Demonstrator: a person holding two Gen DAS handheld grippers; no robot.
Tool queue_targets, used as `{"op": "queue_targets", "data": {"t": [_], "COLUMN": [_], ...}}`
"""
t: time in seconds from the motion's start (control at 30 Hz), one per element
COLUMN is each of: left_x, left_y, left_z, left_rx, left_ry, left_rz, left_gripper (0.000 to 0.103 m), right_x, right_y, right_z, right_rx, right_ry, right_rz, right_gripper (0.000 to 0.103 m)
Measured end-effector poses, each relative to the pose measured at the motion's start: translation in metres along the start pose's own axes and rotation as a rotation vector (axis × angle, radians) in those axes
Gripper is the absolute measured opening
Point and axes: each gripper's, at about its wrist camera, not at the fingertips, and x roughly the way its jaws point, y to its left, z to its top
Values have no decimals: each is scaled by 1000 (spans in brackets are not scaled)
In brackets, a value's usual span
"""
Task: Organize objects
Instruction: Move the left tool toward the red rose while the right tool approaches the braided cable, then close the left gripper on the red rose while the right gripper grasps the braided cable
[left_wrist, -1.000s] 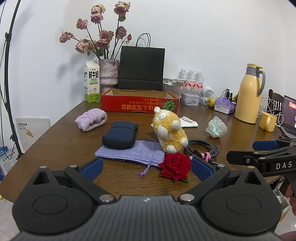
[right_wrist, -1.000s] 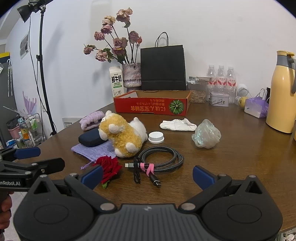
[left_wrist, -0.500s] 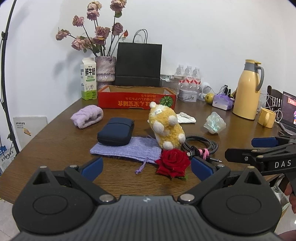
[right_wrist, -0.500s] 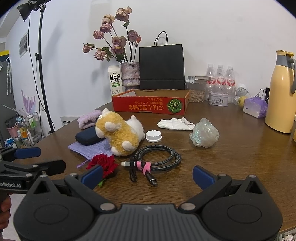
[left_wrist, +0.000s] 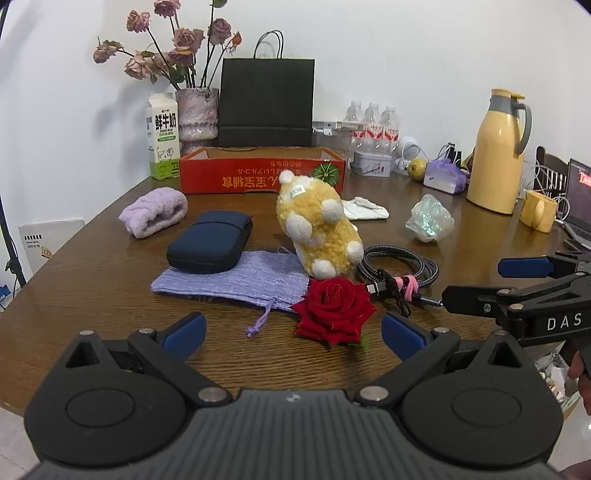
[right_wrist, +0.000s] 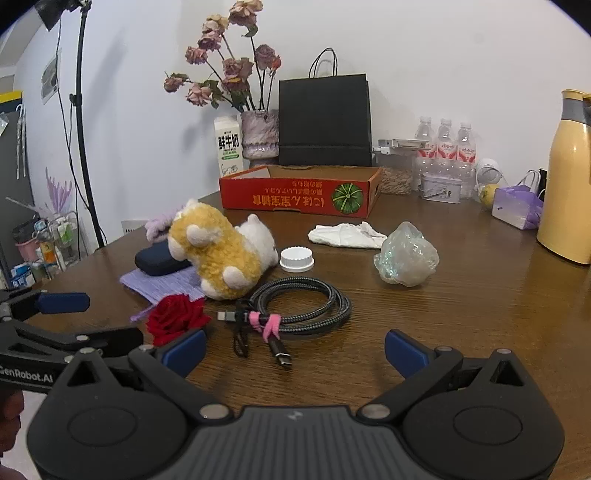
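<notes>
Both grippers hung wide open and empty at the near edge of the surface (left_wrist: 92, 258), likely poised to pick a first item. The left gripper (left_wrist: 291, 330) faced the red rose (left_wrist: 334, 308), the right gripper (right_wrist: 293, 349) the coiled cable (right_wrist: 295, 306). The rose, velvety and probably artificial, lay just beside the lilac pouch (left_wrist: 229, 277) and the yellow plush (left_wrist: 317, 232); the red box (left_wrist: 262, 173) waited far behind.

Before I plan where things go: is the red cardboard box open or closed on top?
Open. The red cardboard box shows its inner walls and no lid; its contents cannot be seen.
</notes>
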Motion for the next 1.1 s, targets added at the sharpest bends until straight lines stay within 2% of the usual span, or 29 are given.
{"op": "queue_targets", "data": {"t": [0.57,0.73,0.8,0.93,1.1], "left_x": [35,45,47,50,51], "left_y": [-24,-31,-32,-34,-35], "left_z": [6,6,7,7,9], "left_rx": [81,103,110,129,146], "left_ry": [34,56,59,62,67], "left_rz": [36,26,21,26,18], "left_gripper": [101,88,79,75,61], "right_x": [42,54,58,66,77], "right_y": [-25,-29,-30,-29,-28], "right_z": [13,17,19,22,27], "right_rx": [-72,-104,-116,-146,-171], "right_ry": [54,85,96,113,138], "right_rz": [63,96,119,152,180], "right_gripper": [103,103,103,103,103]}}
